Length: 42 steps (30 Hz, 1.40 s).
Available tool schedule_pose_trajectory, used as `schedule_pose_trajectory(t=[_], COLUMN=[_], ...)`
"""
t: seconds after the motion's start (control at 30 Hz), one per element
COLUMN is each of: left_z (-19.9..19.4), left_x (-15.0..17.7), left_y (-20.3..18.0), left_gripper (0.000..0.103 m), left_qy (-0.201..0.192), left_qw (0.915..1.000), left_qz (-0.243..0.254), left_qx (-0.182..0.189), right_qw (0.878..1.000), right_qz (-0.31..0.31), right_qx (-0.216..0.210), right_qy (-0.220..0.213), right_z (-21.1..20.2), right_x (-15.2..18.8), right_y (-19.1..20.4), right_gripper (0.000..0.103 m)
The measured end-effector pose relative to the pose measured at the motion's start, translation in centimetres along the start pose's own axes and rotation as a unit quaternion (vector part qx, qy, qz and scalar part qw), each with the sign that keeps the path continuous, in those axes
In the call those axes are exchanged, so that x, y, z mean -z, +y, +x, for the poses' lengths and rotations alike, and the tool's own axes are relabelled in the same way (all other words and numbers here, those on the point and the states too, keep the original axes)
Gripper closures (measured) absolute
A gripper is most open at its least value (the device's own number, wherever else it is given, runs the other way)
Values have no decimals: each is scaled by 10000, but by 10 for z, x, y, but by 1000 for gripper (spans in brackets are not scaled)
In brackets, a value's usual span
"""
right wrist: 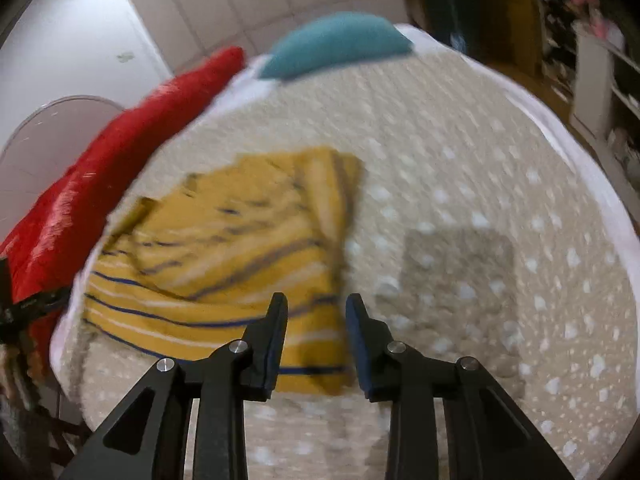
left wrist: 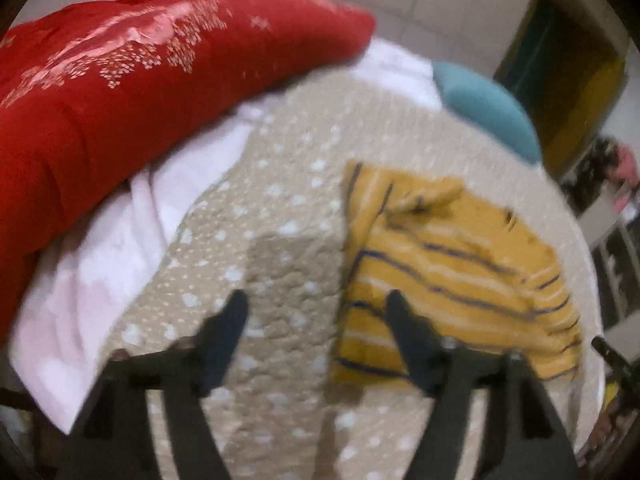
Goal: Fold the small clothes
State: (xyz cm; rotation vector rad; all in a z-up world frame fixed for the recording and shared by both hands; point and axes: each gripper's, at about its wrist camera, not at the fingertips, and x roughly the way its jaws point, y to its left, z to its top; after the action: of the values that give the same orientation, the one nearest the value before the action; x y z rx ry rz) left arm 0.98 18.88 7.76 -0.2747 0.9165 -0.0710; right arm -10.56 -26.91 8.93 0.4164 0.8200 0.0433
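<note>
The yellow striped garment (right wrist: 224,264) lies partly folded on the bed's dotted cover (right wrist: 460,152), between the red quilt (left wrist: 120,92) and open cover; soft, light knit, likely limp and prone to sliding on itself, so pinch a hem corner or folded edge; left gripper (left wrist: 316,304) hovers with jaws wide apart, empty; right gripper (right wrist: 316,304) hovers over the near edge, jaws parted, holding nothing

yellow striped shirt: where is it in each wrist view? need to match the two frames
Left wrist: yellow striped shirt sits right of centre, on the dotted beige bedspread, behind the right finger.
Right wrist: shirt sits left of centre, behind the left finger.
Shared landmark: teal cushion at the bed's far end.
</note>
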Motion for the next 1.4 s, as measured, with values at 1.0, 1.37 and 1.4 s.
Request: schedule_pose_trajectory(t=[1.0,1.37,1.4], left_z=[27,22,22], left_x=[16,20,21], left_y=[75,89,91], left_gripper=[22,22,22], left_qy=[-562,-514,-487], left_qw=[9881,9850,9841], left_qz=[-1085,-1485,-1542], left_qx=[939,714,740], right_qw=[9390,9655,9654], right_qz=[-3070,-2500,-2498], right_qx=[1062,421,429], right_qy=[1127,598,608], right_z=[299,182,179], right_x=[-84,-76,-73], right_y=[388,344,339], right_gripper=[69,47,46])
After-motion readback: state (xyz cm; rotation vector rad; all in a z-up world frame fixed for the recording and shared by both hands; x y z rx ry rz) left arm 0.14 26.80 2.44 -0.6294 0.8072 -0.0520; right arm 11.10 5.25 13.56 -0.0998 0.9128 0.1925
